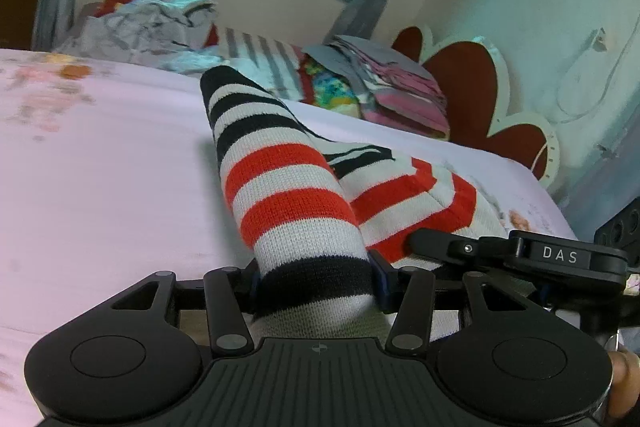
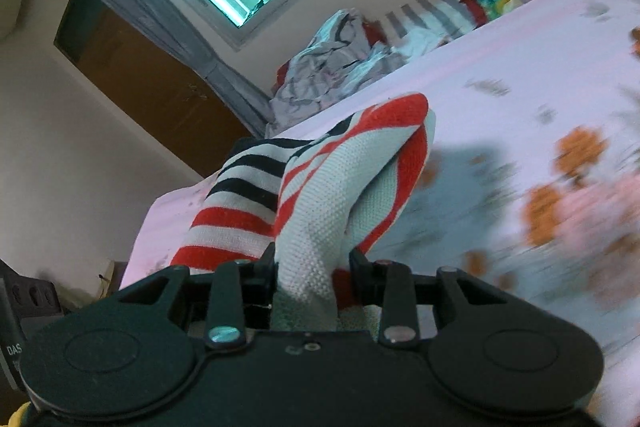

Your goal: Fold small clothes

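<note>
left hand-held gripper (image 1: 316, 283) clamping sock (image 1: 296, 203) | right hand-held gripper (image 2: 314, 273) pinching sock | laundry (image 1: 160, 27) lying at 11 o'clock on bed (image 1: 100, 167)

Red, black and white striped garment (image 1: 288, 187) on pink floral bedsheet (image 1: 112, 167).

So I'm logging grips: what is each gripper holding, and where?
Both hold the striped garment: the left gripper by a rolled black-banded end, the right gripper by a bunched white edge.
</note>
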{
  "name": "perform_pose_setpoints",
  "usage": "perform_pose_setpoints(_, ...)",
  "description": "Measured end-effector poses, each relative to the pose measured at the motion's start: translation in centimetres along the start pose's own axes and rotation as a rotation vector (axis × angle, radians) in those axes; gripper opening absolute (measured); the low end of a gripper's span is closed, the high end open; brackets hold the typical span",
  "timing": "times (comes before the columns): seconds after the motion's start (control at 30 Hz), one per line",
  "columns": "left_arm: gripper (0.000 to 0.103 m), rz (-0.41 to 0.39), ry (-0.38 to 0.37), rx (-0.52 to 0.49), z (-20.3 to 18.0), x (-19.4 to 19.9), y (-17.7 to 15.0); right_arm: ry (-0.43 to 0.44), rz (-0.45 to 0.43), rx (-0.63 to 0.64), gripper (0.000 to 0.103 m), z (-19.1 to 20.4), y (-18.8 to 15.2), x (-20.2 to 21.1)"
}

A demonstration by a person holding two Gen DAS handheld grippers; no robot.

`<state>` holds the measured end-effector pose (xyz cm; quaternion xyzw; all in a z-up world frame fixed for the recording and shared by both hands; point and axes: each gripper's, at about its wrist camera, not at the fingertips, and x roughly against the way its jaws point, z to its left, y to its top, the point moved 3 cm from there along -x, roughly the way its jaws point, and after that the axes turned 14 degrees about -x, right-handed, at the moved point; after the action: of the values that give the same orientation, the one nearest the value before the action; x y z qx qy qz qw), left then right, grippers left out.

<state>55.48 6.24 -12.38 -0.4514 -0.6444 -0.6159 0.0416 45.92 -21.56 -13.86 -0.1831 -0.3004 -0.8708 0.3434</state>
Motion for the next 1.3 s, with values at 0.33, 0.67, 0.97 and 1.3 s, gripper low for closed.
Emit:
perform_pose_setpoints(0.33, 0.05, 0.011, 0.073, 0.025, 12.9, 2.8, -2.2, 0.012, 0.058, 0.005, 0.033, 6.6, -6.9, -10.8)
perform_pose_setpoints(0.67, 0.055, 0.029, 0.094, 0.094, 18.9, 0.8, -7.6, -0.072, 0.1, 0.036, 0.034, 6.4, -8.4, -15.8)
perform_pose_setpoints(0.97, 0.06, 0.042, 0.124, 0.093, 19.2, 0.8, -7.5, -0.122, 0.041, -0.013, 0.057, 6.1, -7.6, -14.7)
perform_pose_setpoints(1.3, 0.06, 0.035, 0.164, 0.082, 18.8, 2.0, -7.0, -0.192, 0.008, 0.029, 0.034, 6.7, -5.7, -17.7)
